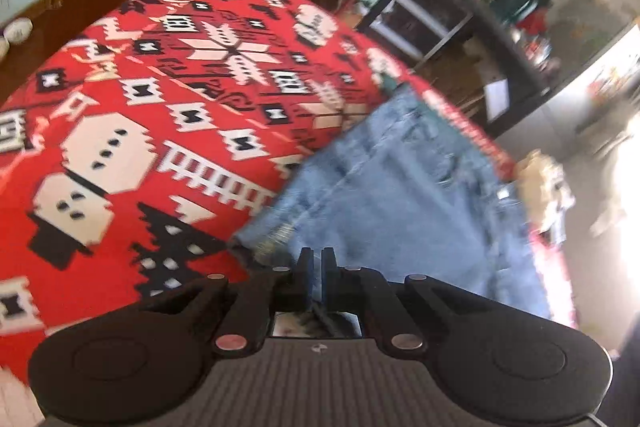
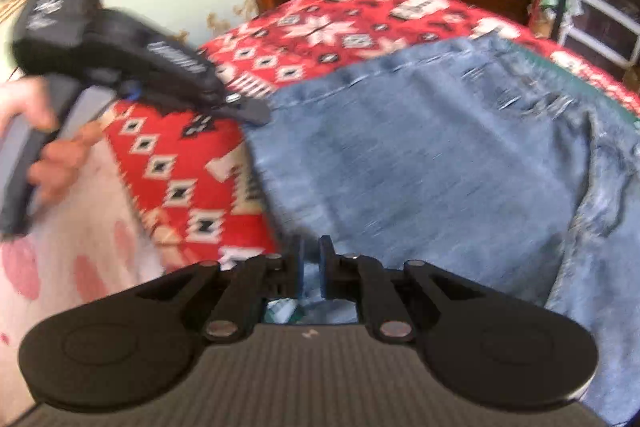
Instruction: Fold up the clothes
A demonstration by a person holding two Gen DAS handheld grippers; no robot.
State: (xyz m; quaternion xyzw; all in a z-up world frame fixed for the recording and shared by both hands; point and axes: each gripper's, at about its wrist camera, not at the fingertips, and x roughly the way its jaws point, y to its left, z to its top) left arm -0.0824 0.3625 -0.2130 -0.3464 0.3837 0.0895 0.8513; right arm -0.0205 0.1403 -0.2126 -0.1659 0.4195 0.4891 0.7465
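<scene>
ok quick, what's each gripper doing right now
left gripper: nearly shut, nothing clearly gripped.
right gripper: nearly shut over the jeans, grip cannot be told.

A pair of light blue denim jeans (image 2: 432, 163) lies spread flat on a red patterned blanket (image 2: 180, 163), filling the near right part of it. The fabric is faded, with pale worn streaks and a seam running along the upper edge. One frayed corner (image 1: 260, 239) points left, and rumpled folds gather on the right side.
</scene>
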